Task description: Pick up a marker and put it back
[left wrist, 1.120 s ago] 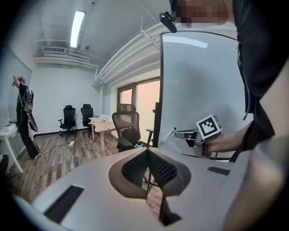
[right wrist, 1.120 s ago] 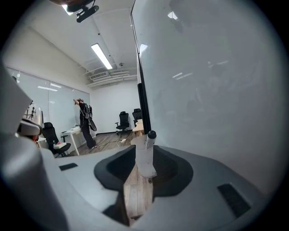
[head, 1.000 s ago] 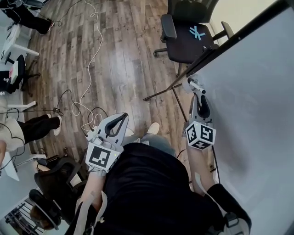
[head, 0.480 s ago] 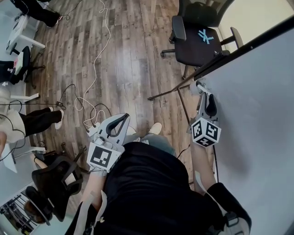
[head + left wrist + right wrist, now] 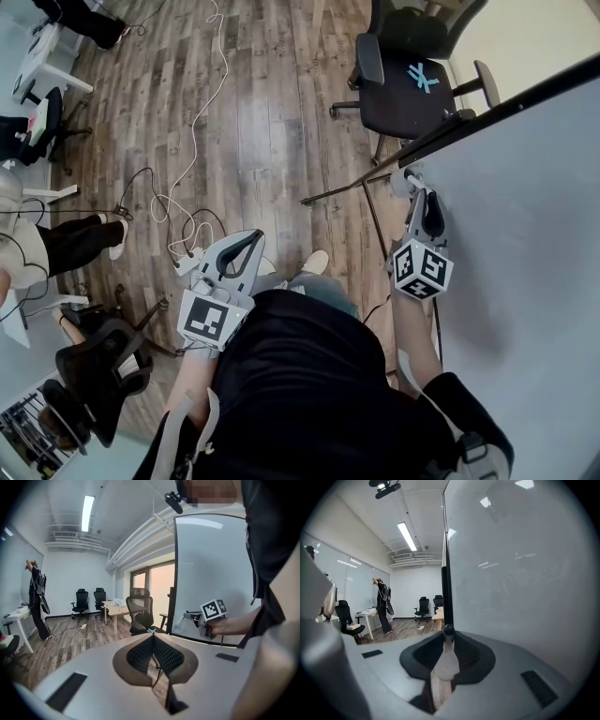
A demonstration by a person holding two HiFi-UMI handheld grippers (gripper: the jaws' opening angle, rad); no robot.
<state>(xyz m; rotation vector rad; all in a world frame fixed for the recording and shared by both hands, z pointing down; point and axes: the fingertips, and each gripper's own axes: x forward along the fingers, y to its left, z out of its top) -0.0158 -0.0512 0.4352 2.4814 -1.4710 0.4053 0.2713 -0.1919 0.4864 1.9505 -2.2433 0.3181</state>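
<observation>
Marker (image 5: pixel 446 660) is grasped by right hand-held gripper (image 5: pixel 413 192) at whiteboard (image 5: pixel 525 234) edge, 2 o'clock. Left hand-held gripper (image 5: pixel 153 641) is clenched, empty. Release is advised only once seated.

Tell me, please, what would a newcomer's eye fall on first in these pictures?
First comes the big whiteboard that fills the right side. The right gripper is close to its dark frame, shut on a white marker with a dark cap. Next comes the left gripper, shut and empty, held over the wooden floor, where loose cables lie.
</observation>
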